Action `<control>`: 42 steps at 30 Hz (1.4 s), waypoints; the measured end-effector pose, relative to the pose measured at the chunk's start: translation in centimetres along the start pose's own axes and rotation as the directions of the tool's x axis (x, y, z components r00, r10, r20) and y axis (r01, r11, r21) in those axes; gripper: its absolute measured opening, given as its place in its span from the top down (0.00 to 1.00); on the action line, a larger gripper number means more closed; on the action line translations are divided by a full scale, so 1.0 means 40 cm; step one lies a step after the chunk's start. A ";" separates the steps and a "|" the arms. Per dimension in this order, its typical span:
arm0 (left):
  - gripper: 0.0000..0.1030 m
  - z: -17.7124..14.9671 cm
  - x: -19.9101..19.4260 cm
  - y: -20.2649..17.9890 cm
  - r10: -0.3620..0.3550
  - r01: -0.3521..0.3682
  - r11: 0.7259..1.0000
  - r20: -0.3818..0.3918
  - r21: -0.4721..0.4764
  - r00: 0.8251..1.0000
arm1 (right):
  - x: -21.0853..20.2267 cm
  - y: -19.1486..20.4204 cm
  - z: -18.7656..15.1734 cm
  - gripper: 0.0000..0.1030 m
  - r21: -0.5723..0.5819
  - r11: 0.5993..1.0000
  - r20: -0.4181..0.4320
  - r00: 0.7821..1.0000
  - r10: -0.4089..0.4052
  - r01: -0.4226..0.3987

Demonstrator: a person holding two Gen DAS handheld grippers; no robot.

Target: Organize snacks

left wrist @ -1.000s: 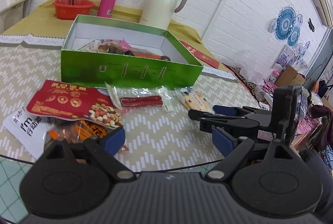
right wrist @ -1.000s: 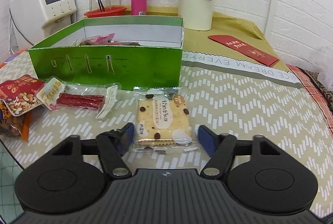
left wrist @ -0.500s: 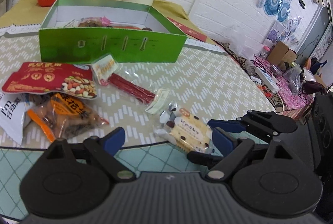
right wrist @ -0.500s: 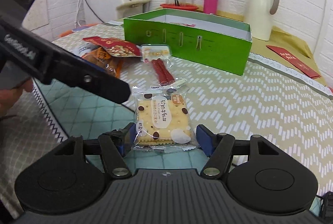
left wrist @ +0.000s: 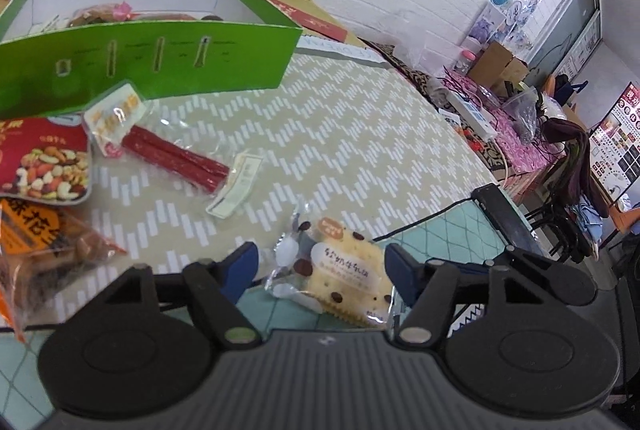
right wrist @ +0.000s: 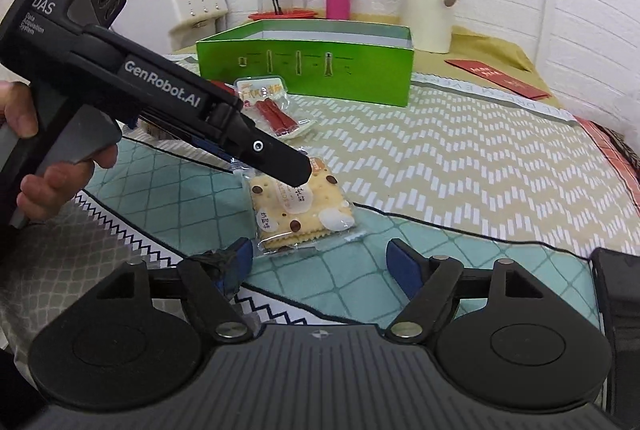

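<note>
Two claws on one cracker packet now. Off to my left claw's far left lie the nut bag and sausage sticks; ahead-left sits the green box. Its jaws have just been narrowing round the packet, pads not visibly pressing yet, so I'd square up and pinch the wrapper's sides. Right claw stands apart and empty, just short of it. Tabletop rightward is open; the edge lies close under us.

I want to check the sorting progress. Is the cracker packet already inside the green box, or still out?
Out. The cracker packet lies flat on the table, well in front of the green box, which stands open further back.
</note>
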State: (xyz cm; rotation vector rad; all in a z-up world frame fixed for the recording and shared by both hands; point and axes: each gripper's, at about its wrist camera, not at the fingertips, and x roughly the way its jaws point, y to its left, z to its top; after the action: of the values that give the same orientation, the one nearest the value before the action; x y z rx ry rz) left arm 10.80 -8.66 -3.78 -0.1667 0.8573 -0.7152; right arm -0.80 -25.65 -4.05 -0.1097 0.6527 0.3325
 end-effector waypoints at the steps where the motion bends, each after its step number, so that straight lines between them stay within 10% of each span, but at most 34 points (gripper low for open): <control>1: 0.45 0.000 0.002 -0.002 -0.002 0.002 1.000 -0.003 0.005 1.000 | -0.003 0.005 -0.001 0.00 0.012 1.000 -0.001 1.000 -0.011 0.011; 5: 0.67 -0.015 -0.004 -0.014 -0.015 0.016 1.000 -0.028 0.020 0.999 | 0.000 0.022 -0.004 0.00 0.032 0.999 0.003 0.999 -0.041 0.041; 25: 0.60 -0.031 0.002 -0.037 -0.039 0.039 0.999 -0.019 0.015 0.999 | 0.012 0.020 -0.003 0.11 0.053 0.995 0.026 0.996 -0.087 0.085; 30: 0.75 -0.033 0.011 -0.050 0.005 -0.005 0.999 0.000 0.053 1.000 | 0.017 0.013 -0.002 0.32 0.071 0.994 0.042 0.996 -0.085 0.082; 42: 0.86 -0.021 -0.038 -0.052 0.016 -0.019 0.999 0.057 0.047 0.998 | 0.006 0.027 0.026 0.35 0.076 0.995 0.070 0.996 -0.064 0.059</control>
State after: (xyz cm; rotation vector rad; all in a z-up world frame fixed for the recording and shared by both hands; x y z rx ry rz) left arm 8.46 -9.14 -2.52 -0.1358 0.7864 -0.7110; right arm -0.39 -24.34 -3.37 -0.0469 0.5883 0.2518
